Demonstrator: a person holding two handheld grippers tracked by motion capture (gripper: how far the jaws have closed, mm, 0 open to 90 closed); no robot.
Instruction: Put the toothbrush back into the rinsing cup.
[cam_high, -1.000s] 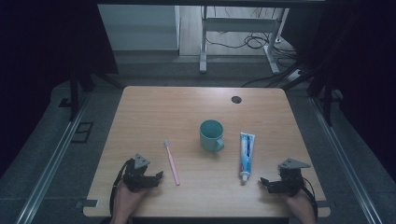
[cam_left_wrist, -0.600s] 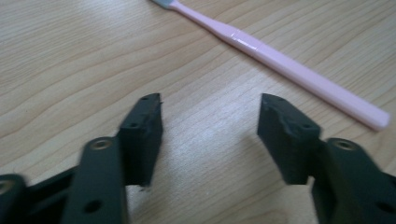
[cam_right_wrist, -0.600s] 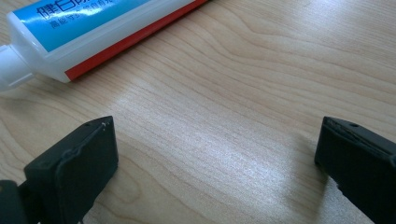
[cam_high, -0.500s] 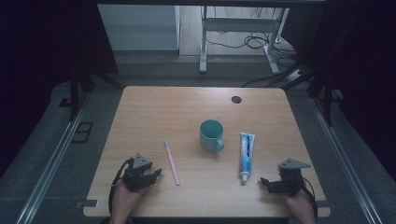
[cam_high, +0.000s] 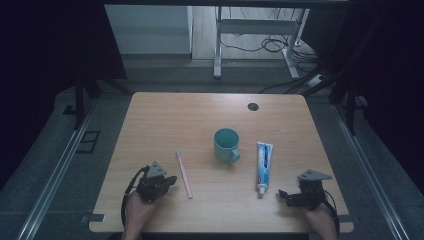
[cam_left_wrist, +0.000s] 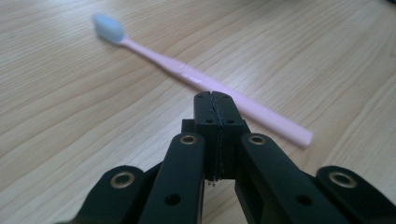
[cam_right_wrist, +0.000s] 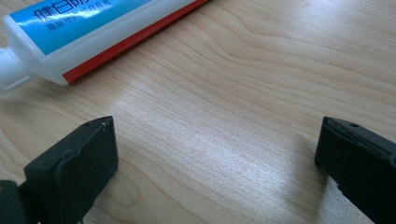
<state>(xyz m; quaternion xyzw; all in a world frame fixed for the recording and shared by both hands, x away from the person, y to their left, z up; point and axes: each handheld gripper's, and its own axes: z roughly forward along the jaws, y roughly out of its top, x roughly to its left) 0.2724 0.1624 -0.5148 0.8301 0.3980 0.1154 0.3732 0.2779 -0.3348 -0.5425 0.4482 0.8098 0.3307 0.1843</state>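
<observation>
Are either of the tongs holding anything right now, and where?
Nothing is held. The left tongs have just closed on nothing, short of the pink toothbrush. The right tongs stand open near the toothpaste tube.

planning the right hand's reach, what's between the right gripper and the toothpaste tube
Nothing: in the right gripper view, bare table lies between the open right gripper and the toothpaste tube.

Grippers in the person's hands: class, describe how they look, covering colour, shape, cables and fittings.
Both are black. The left claw has flat rectangular pads on forked links with brass-ringed holes; the right claw has blocky rubbery pads. In the high view each carries a grey three-cornered plate on top, and a black cable loops from the left one.
</observation>
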